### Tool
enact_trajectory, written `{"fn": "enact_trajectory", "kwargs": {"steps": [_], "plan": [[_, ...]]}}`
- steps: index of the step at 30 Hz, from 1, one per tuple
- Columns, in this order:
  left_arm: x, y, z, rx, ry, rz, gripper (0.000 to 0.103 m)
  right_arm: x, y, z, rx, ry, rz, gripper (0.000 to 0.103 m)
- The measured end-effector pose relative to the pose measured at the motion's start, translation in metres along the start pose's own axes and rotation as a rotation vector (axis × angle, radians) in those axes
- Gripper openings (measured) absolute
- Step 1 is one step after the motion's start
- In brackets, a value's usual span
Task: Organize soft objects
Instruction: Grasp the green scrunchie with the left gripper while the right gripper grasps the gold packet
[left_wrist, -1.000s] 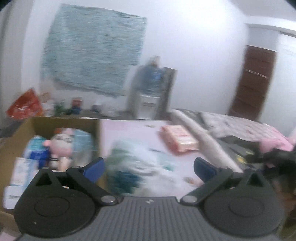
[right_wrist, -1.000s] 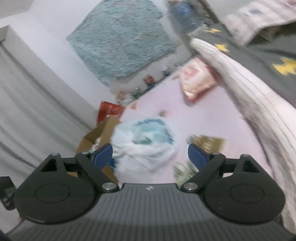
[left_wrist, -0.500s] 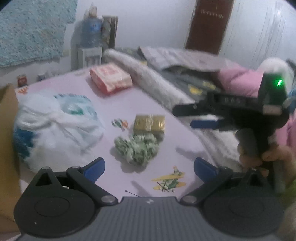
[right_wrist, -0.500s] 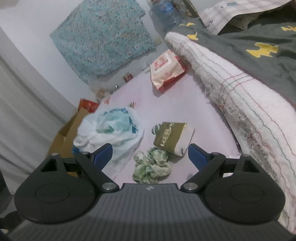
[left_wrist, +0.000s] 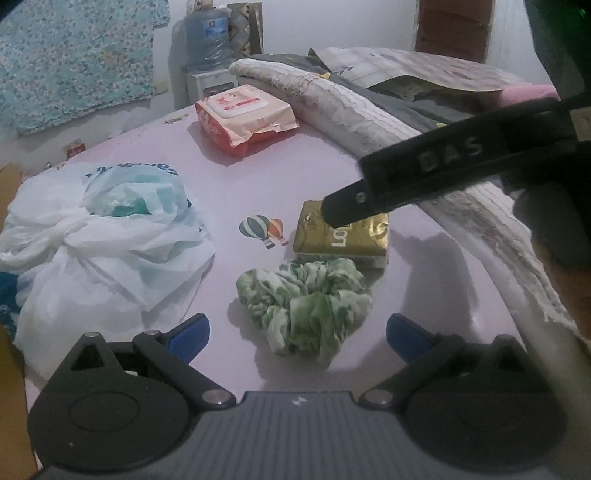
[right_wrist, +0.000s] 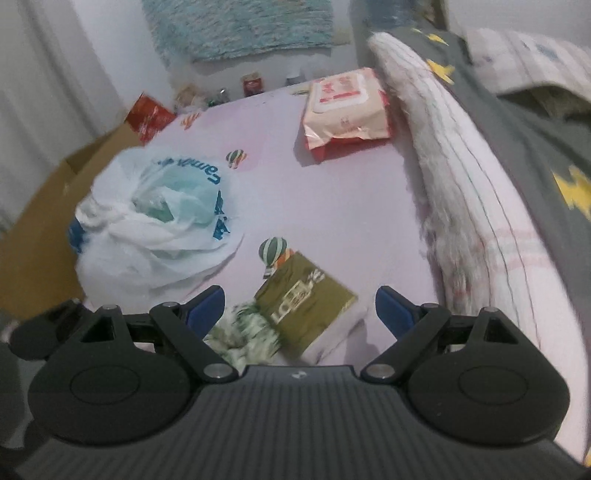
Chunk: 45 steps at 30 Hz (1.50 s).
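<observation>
A green and white scrunchie (left_wrist: 306, 299) lies on the pink sheet, just ahead of my open, empty left gripper (left_wrist: 297, 334). It also shows blurred in the right wrist view (right_wrist: 243, 332). A gold tissue pack (left_wrist: 341, 236) lies right behind it; in the right wrist view the pack (right_wrist: 304, 299) sits between the fingers of my open, empty right gripper (right_wrist: 301, 306). The right gripper's black finger (left_wrist: 436, 170) hangs over the pack in the left wrist view. A knotted white plastic bag (left_wrist: 99, 236) (right_wrist: 155, 221) lies to the left. A pink wet-wipes pack (left_wrist: 245, 114) (right_wrist: 345, 110) lies farther back.
A cardboard box (right_wrist: 40, 206) stands off the bed's left edge. A rolled white towel (right_wrist: 469, 206) and grey blanket (right_wrist: 535, 122) border the right side. A water dispenser (left_wrist: 207, 44) and a blue rug (left_wrist: 74, 59) stand at the back wall.
Both grippers have moved closer and lower to the scrunchie and tissue pack. The right gripper now hangs over the gold pack. Both stay open.
</observation>
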<state>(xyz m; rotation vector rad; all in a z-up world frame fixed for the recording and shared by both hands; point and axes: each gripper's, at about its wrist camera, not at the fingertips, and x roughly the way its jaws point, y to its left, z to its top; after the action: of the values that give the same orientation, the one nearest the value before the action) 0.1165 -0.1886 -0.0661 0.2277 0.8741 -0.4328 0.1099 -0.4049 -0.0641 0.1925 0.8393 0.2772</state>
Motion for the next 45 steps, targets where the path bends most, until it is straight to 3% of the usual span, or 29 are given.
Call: {"fn": "enact_trajectory", "kwargs": {"steps": [6, 10, 18, 23, 26, 28, 29, 31, 33, 38, 45], "plan": [[0.014, -0.003, 0.001, -0.016, 0.029, 0.003, 0.102, 0.031, -0.001, -0.001, -0.09, 0.057, -0.019, 0.09], [0.017, -0.001, -0.001, -0.028, 0.026, 0.02, 0.102, 0.03, -0.002, -0.003, -0.1, 0.025, -0.027, 0.088], [0.023, 0.001, -0.002, -0.058, 0.029, 0.019, 0.102, 0.022, -0.01, -0.009, -0.056, 0.025, -0.016, 0.058], [0.028, -0.003, 0.001, -0.059, 0.033, 0.004, 0.097, 0.019, -0.013, -0.007, -0.028, 0.029, 0.01, 0.058], [0.031, -0.003, 0.004, -0.065, 0.036, -0.011, 0.096, 0.017, -0.012, -0.002, -0.043, 0.024, 0.031, 0.066], [0.034, -0.002, 0.005, -0.075, 0.029, -0.026, 0.086, 0.014, -0.011, 0.002, -0.06, 0.01, 0.019, 0.072], [0.035, -0.001, 0.006, -0.08, 0.028, -0.035, 0.073, 0.013, -0.011, 0.004, -0.067, 0.004, 0.016, 0.074], [0.038, 0.004, 0.006, -0.107, 0.026, -0.062, 0.061, 0.01, -0.011, 0.007, -0.067, -0.003, 0.015, 0.075], [0.037, 0.009, 0.006, -0.119, 0.021, -0.057, 0.042, 0.009, -0.013, 0.009, -0.064, -0.004, 0.021, 0.077], [0.032, 0.024, 0.001, -0.14, 0.036, -0.053, 0.033, 0.012, -0.008, 0.008, -0.102, 0.019, 0.018, 0.081], [0.012, 0.049, -0.021, -0.154, 0.055, -0.022, 0.032, 0.031, 0.011, 0.009, -0.192, 0.067, -0.007, 0.084]]}}
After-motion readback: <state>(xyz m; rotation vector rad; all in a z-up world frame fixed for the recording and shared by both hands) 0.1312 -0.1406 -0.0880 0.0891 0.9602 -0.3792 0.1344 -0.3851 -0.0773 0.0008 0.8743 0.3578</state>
